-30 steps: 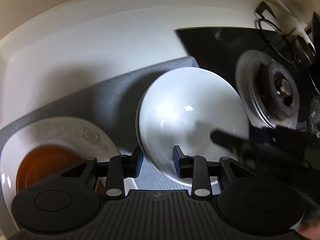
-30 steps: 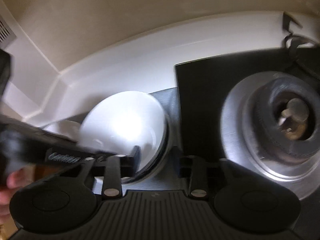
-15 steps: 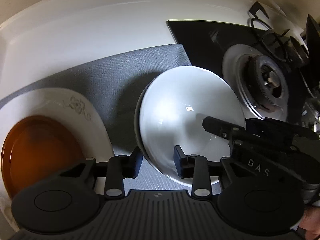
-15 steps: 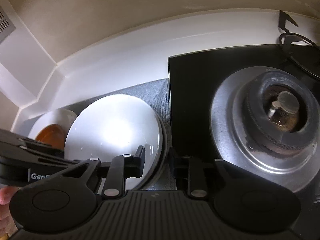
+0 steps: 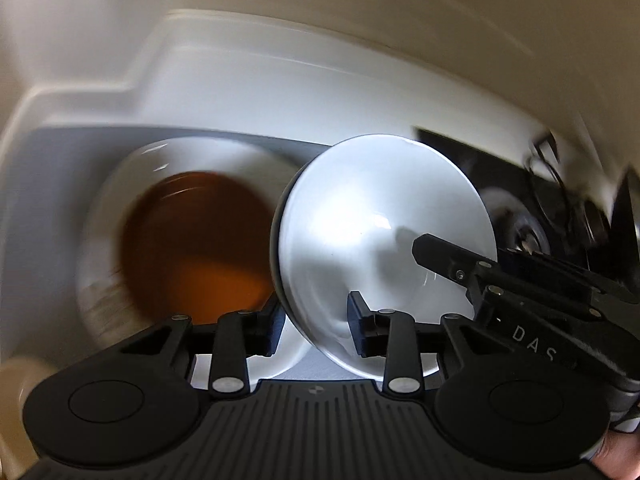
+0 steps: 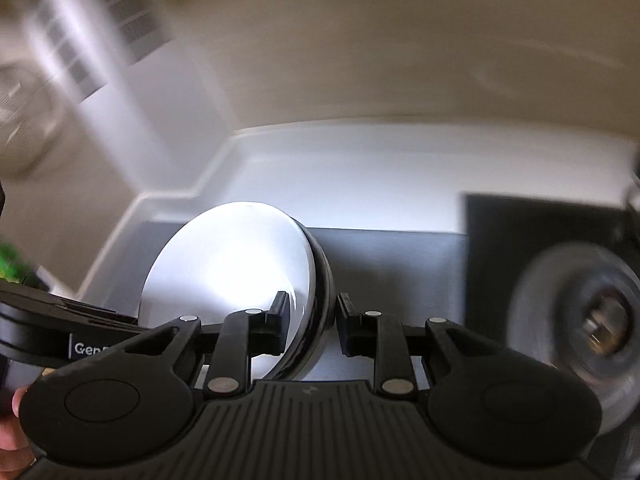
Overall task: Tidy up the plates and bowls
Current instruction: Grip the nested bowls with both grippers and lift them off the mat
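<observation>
Grey mat (image 6: 392, 256) on white counter (image 6: 400, 164), beige wall (image 6: 360, 40).

Bowl (image 5: 380, 236) rim sits between left gripper (image 5: 316, 322) jaws. Plate (image 5: 132, 184) lies left of jaws on mat (image 5: 60, 168), saucer (image 5: 200, 248) on it. Burner (image 6: 576, 320) right of right-hand jaws.

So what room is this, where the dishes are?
Most likely a kitchen. There's a gas stove burner set in a black cooktop, a white counter by the wall, and a white bowl and an orange plate.
</observation>
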Available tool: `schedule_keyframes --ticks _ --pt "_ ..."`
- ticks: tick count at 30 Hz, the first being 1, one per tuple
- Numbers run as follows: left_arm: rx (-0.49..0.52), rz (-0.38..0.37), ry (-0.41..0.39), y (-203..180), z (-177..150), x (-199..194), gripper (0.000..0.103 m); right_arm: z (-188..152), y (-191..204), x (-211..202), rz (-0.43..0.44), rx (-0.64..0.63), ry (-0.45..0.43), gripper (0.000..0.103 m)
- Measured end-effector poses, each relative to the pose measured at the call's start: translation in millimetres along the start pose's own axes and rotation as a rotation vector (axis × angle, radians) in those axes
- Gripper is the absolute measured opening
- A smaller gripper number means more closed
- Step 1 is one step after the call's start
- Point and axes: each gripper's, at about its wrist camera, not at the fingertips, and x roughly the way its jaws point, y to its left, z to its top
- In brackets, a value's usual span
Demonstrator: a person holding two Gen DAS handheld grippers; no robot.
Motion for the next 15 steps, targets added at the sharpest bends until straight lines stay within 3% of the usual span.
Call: schedule_keyframes --ticks 11,15 --pt "-0.286 0.157 -0.070 115 -60 -73 0.036 3 135 46 0.231 -0.220 0.134 0.028" --pt "-0.334 0.213 -0.098 142 -80 -104 0.036 1 186 52 0.302 -0.284 0.163 0.029"
